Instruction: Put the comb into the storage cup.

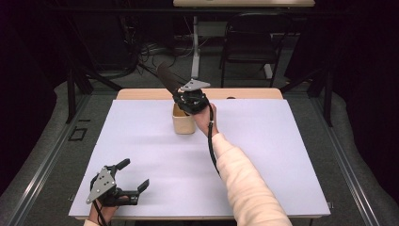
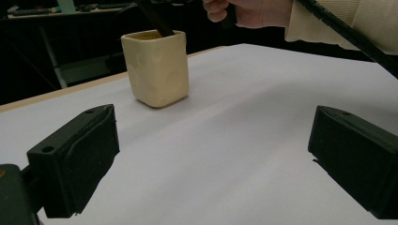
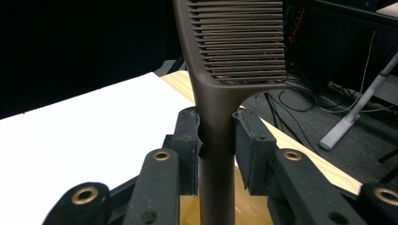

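Note:
My right gripper [image 1: 190, 101] hovers over a cream square cup [image 1: 182, 123] at the far middle of the white table and is shut on a dark brown comb [image 1: 165, 75]. In the right gripper view both pads clamp the comb's handle just below the teeth [image 3: 234, 42], with the gripper [image 3: 217, 140] above the cup's yellow inside [image 3: 244, 206]. The left gripper view has the comb's handle [image 2: 157, 21] reaching down into the mouth of the cup [image 2: 157, 68]. My left gripper [image 1: 135, 173] rests near the front left edge, open, with nothing between its jaws [image 2: 211, 159].
The white table surface [image 1: 263, 155] spreads wide around the cup, with a wooden strip [image 1: 244, 93] along its far edge. Beyond it stand a dark chair [image 1: 249, 44], a desk leg [image 1: 195, 52] and floor cables.

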Available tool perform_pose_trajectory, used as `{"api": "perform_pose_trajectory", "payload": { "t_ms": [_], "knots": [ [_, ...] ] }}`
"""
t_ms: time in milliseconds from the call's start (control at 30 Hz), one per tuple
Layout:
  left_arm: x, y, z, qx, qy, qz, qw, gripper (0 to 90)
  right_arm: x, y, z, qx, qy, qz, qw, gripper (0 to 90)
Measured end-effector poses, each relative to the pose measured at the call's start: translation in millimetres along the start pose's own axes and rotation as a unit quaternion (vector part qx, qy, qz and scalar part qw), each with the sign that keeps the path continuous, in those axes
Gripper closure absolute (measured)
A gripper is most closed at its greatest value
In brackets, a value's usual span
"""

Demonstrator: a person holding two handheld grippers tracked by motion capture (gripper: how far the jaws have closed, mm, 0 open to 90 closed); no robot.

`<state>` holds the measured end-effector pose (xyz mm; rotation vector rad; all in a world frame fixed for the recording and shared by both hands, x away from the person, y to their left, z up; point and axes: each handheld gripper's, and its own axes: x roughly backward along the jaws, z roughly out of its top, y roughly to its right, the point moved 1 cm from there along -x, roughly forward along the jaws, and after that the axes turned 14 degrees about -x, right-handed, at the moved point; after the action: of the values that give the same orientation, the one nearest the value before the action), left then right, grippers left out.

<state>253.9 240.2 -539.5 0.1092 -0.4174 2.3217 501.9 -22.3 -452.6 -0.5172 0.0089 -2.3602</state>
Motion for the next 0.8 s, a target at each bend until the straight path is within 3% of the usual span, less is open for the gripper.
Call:
{"api": "perform_pose_trajectory", "payload": {
  "t_ms": [800],
  "knots": [
    [0.0, -0.2, 0.1, 0.0, 0.0, 0.001, 1.0, 2.2, -10.2, 3.4, -17.2, -0.006, -0.026, -0.007, 0.9996, 71.1]
  ]
}}
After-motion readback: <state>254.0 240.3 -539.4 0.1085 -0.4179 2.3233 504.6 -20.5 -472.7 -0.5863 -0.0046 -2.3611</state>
